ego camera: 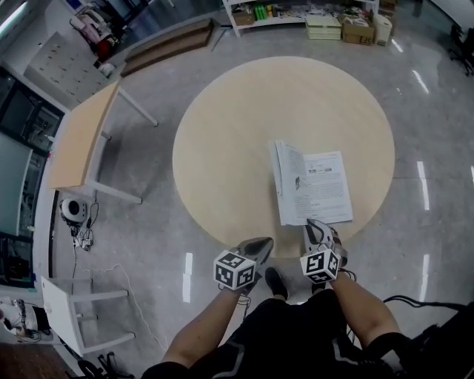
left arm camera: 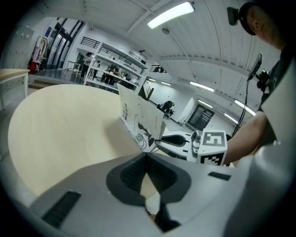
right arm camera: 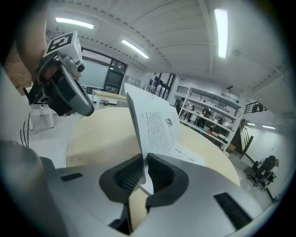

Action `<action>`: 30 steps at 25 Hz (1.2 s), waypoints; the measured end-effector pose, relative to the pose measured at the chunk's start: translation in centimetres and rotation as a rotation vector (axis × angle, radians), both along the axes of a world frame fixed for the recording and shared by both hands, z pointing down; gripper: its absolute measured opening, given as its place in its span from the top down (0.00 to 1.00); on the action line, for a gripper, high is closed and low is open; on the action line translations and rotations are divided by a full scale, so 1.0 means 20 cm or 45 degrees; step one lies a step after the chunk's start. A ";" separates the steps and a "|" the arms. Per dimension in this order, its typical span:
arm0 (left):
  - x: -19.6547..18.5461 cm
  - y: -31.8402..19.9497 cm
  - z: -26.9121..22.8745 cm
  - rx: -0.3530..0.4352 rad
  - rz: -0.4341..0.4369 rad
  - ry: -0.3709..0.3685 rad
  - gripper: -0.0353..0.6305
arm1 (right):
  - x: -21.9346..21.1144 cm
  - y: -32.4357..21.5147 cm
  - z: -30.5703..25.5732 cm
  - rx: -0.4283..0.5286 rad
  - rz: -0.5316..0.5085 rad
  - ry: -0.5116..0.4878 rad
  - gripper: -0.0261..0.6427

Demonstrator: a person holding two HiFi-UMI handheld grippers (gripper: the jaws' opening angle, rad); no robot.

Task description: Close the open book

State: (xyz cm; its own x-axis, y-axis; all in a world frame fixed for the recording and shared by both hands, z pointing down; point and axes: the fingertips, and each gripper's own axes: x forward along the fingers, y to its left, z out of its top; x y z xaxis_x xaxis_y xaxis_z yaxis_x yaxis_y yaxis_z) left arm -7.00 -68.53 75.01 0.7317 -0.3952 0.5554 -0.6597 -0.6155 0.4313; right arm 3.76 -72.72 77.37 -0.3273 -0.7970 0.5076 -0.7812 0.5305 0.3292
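An open book lies on the near right part of the round wooden table. Its left half stands raised off the table. My right gripper is at the book's near edge, shut on that raised half; the sheet runs down between the pads. My left gripper hovers just left of it at the table's near rim, shut with nothing in it. In the left gripper view the tips meet, with the upright book and the right gripper ahead.
A rectangular wooden table stands to the left. A white stool and a small round device with cables are on the floor at lower left. Shelves and boxes line the far wall.
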 end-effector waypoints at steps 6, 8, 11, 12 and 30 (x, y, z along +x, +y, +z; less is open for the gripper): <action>0.10 0.02 -0.02 -0.003 0.036 0.003 0.96 | 0.11 0.02 -0.01 -0.053 0.139 -0.146 0.91; 0.11 0.04 -0.03 -0.002 0.045 0.000 0.96 | 0.15 0.04 -0.01 -0.082 0.203 -0.227 0.92; 0.12 0.05 -0.04 -0.002 0.046 0.003 0.96 | 0.18 0.05 0.01 -0.129 0.282 -0.321 0.92; 0.12 0.05 -0.04 0.000 0.049 0.004 0.96 | 0.20 0.05 0.01 -0.145 0.309 -0.357 0.92; 0.23 0.04 -0.09 0.025 0.067 0.010 0.96 | 0.44 0.03 0.16 -0.517 0.771 -0.922 0.92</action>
State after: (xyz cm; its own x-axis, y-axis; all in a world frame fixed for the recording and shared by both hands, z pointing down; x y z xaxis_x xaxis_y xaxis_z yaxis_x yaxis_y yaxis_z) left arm -2.46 -67.81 73.29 0.7562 -0.3667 0.5419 -0.6226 -0.6579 0.4237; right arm 12.46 -72.06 80.47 -0.2625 -0.7427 0.6161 -0.8945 -0.0520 -0.4439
